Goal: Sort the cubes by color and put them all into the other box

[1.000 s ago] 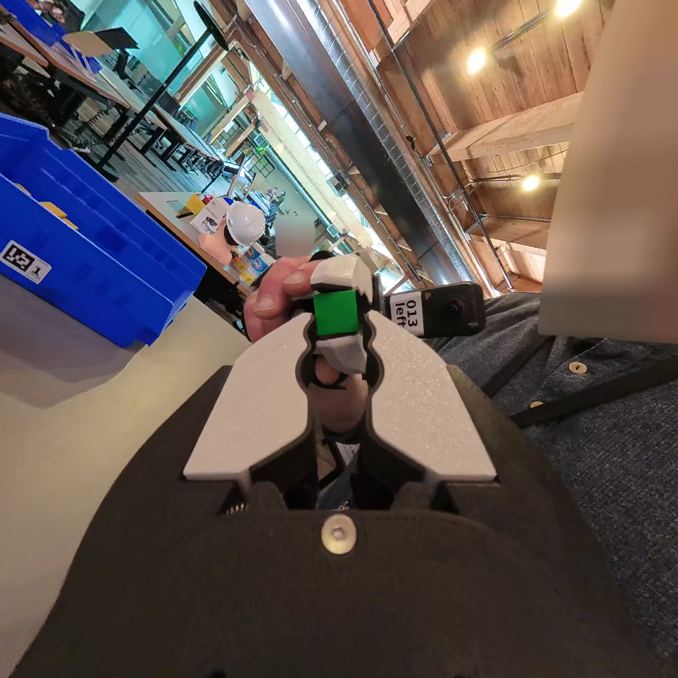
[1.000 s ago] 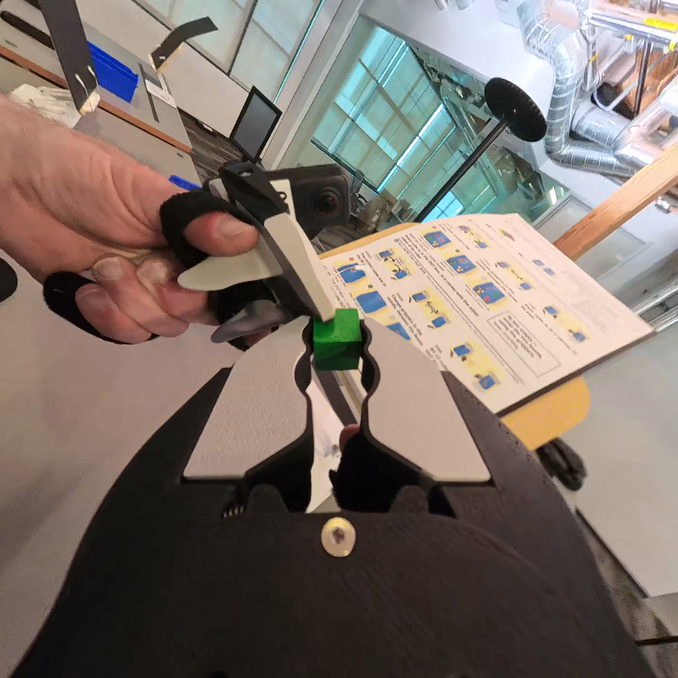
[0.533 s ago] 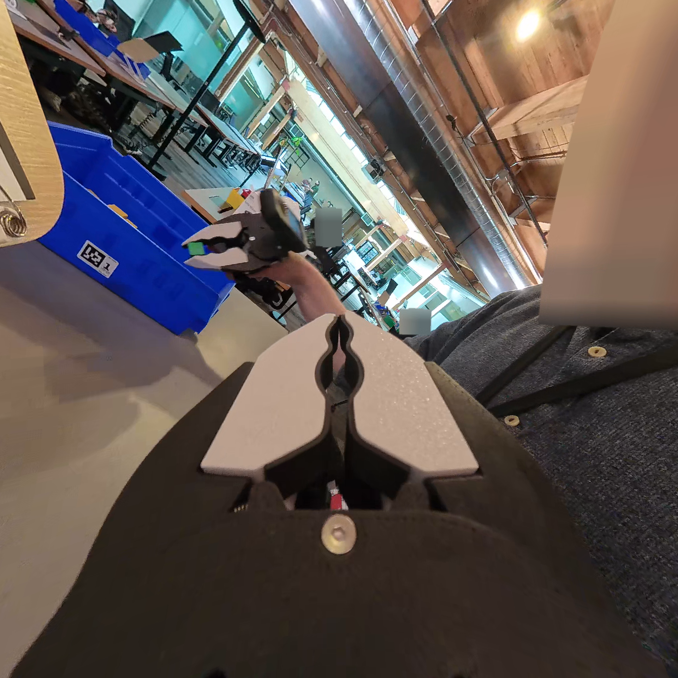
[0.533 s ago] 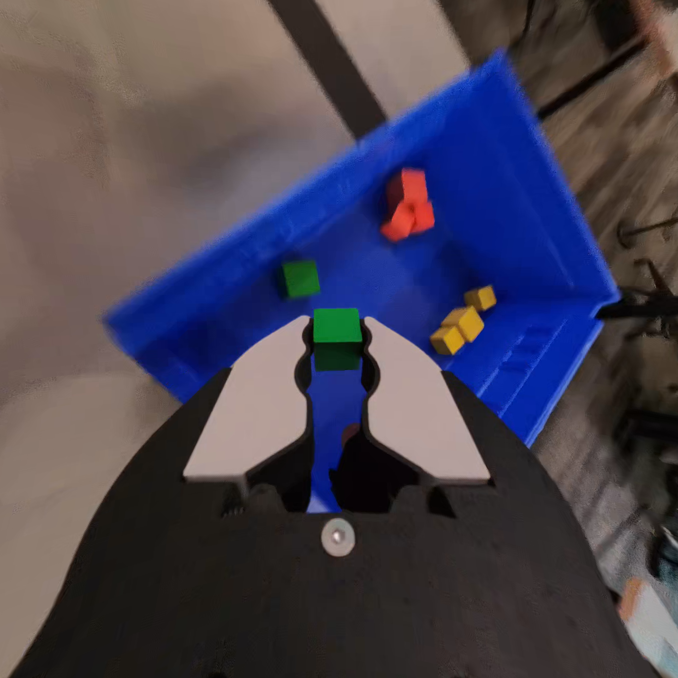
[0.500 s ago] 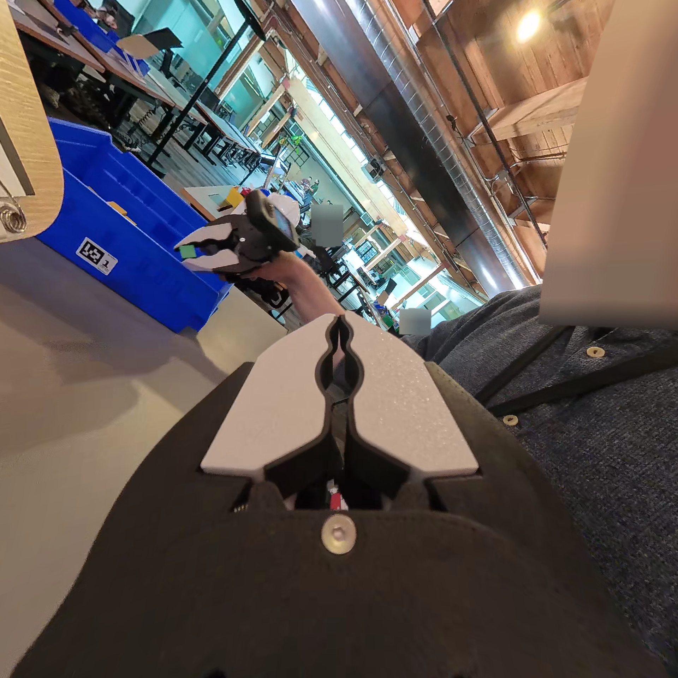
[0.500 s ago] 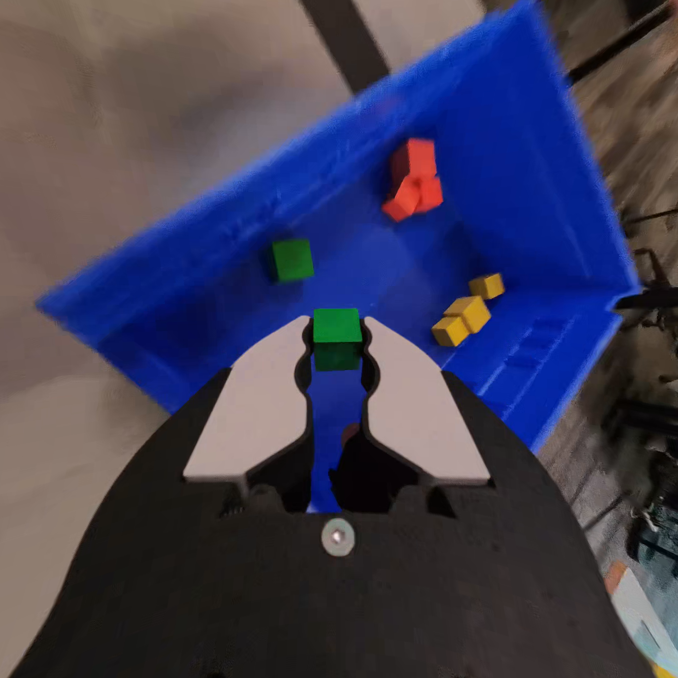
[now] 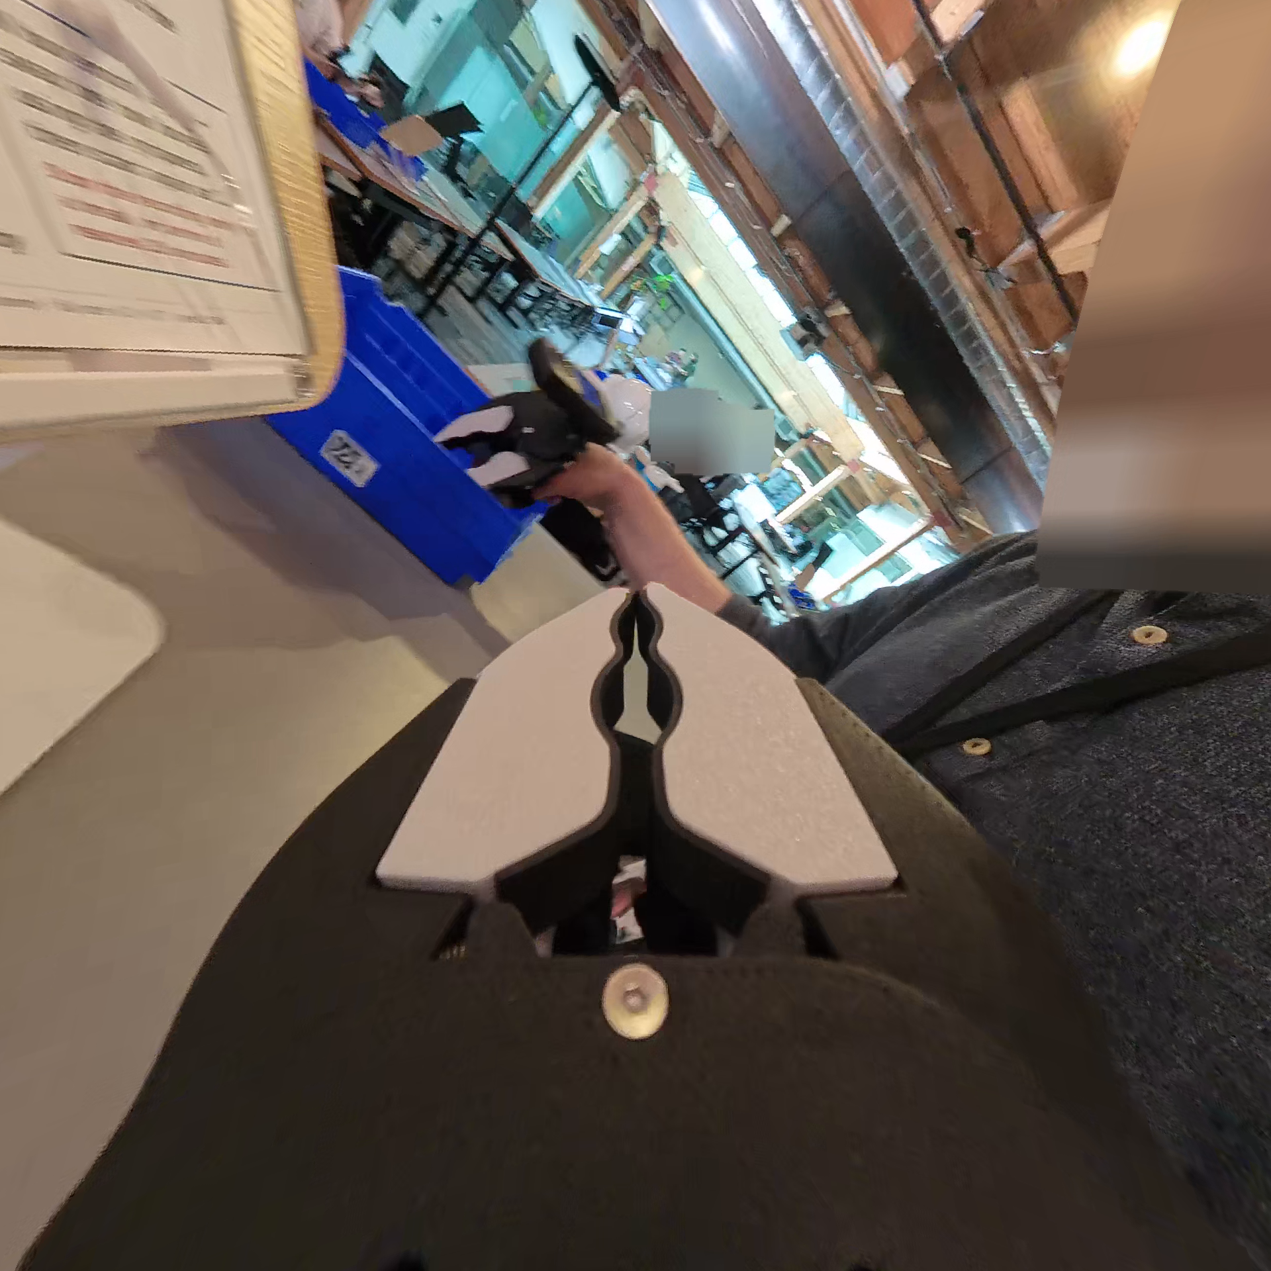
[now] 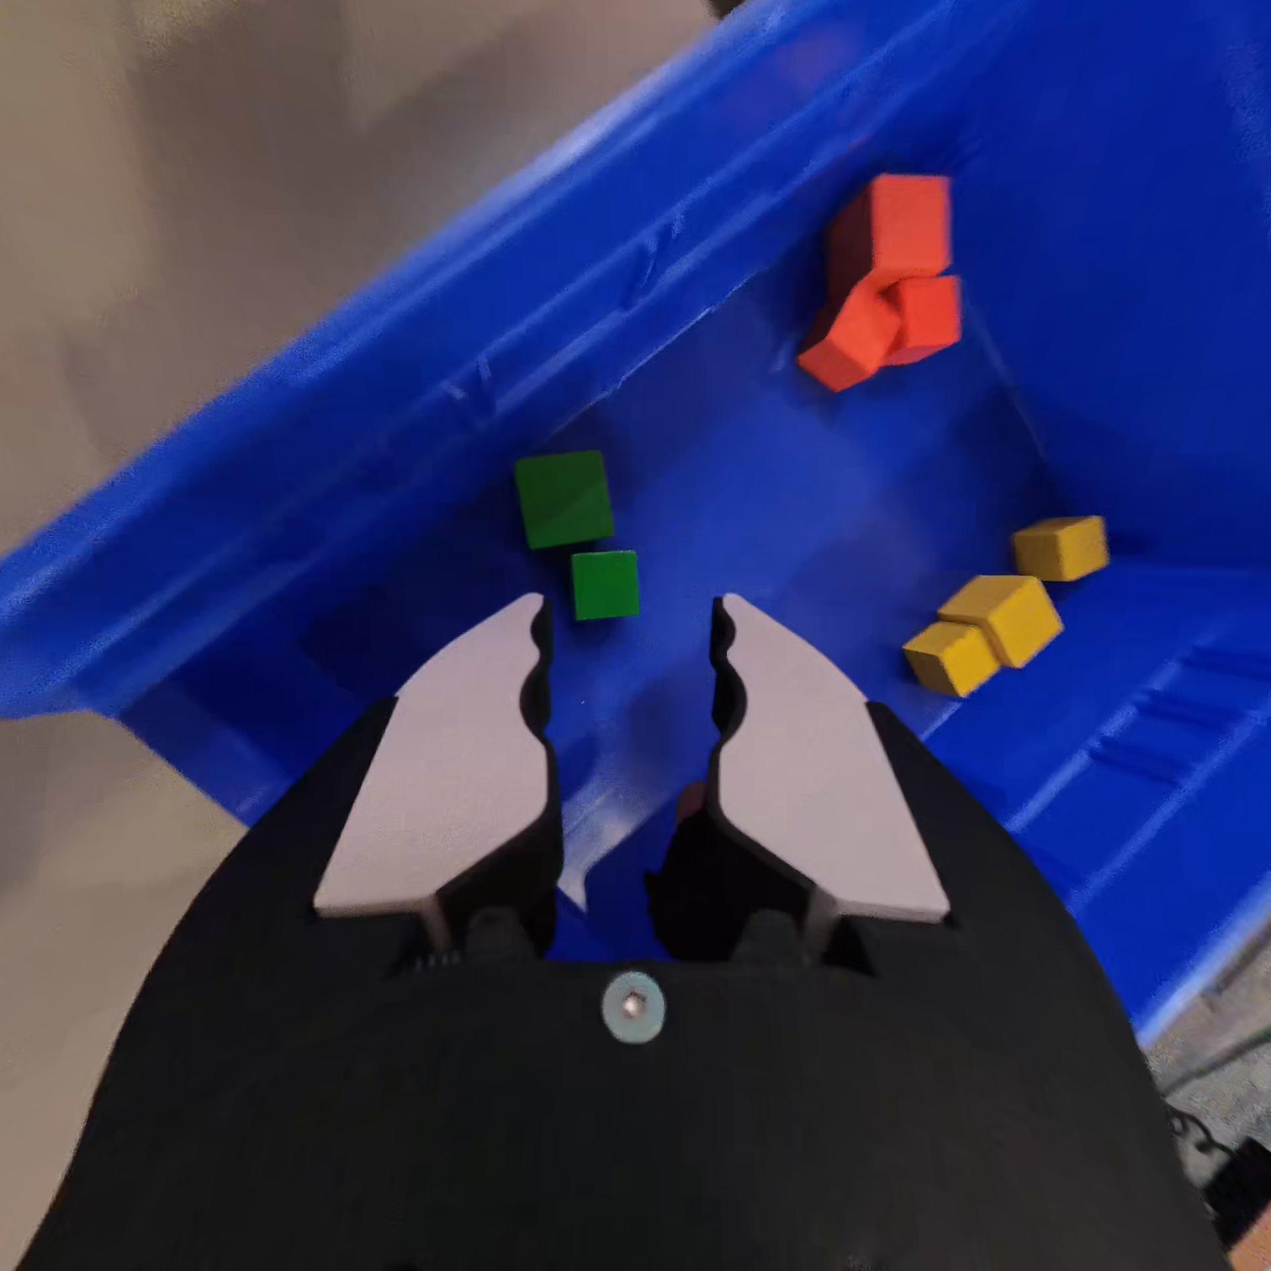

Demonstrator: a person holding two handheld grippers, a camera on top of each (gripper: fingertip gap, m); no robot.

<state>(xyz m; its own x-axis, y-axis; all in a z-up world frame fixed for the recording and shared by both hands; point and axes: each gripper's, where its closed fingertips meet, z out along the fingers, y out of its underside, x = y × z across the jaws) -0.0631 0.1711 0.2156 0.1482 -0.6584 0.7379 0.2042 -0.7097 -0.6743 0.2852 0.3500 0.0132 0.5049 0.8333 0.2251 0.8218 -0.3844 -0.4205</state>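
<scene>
Down into the blue box [image 8: 688, 227] looks the right gripper [image 8: 629, 615], and the count is easy: two green cubes, three red, three yellow, eight in all. The larger-looking green cube [image 8: 564, 498] sits by the left wall, and the second green cube [image 8: 605, 584] shows just nearer, a touch beyond the left fingertip [image 8: 529, 612] and clear of both pads. The red cubes [image 8: 887, 282] are heaped in the far corner, one riding on the others. The yellow cubes [image 8: 990, 619] lie to the right, two touching and the third [image 8: 1062, 547] a little farther off.

The right gripper's jaws stand wide with nothing between them but blue floor. Half a second ago they were clamped on a green cube above the box; now that cube is out of the grasp and the box shows two greens where it showed one.

Over on the other side, the left gripper [image 7: 636, 609] has its fingertips pressed together on nothing, as it did half a second ago, though a second back it was at the handover of the green cube. In its view one blue box [image 7: 413, 440] stands on the grey table [image 7: 241, 688], the right gripper [image 7: 474, 454] is held over it with jaws apart, and a clipboard with a printed sheet [image 7: 137, 206] now fills the upper left.
</scene>
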